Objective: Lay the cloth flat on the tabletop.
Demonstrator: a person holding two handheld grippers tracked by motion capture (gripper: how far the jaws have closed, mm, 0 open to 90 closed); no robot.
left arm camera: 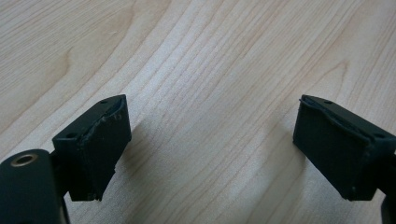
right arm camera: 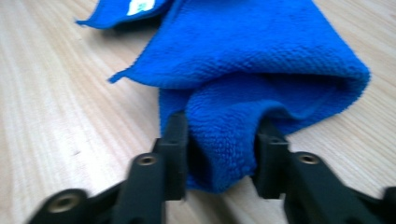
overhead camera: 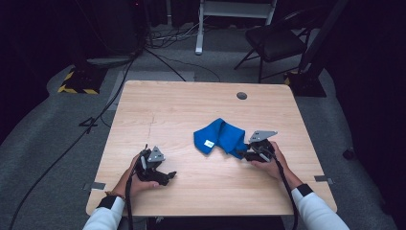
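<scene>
Resting, left gripper (overhead camera: 168, 176): low over bare table (overhead camera: 201, 196) at the near-left, jaws spread wide, nothing between them.
Table: light wood, grey carpet around it.
Cloth (overhead camera: 220, 136): blue, crumpled, right of centre, white tag (overhead camera: 208, 143) facing up on its left flap.
Right gripper (overhead camera: 242, 154): at the cloth's near-right end, jaws pinching a bunched fold of it, pads pressed into the fabric on both sides.

White sleeves (overhead camera: 316, 211), black cuffs (overhead camera: 303, 190)
</scene>
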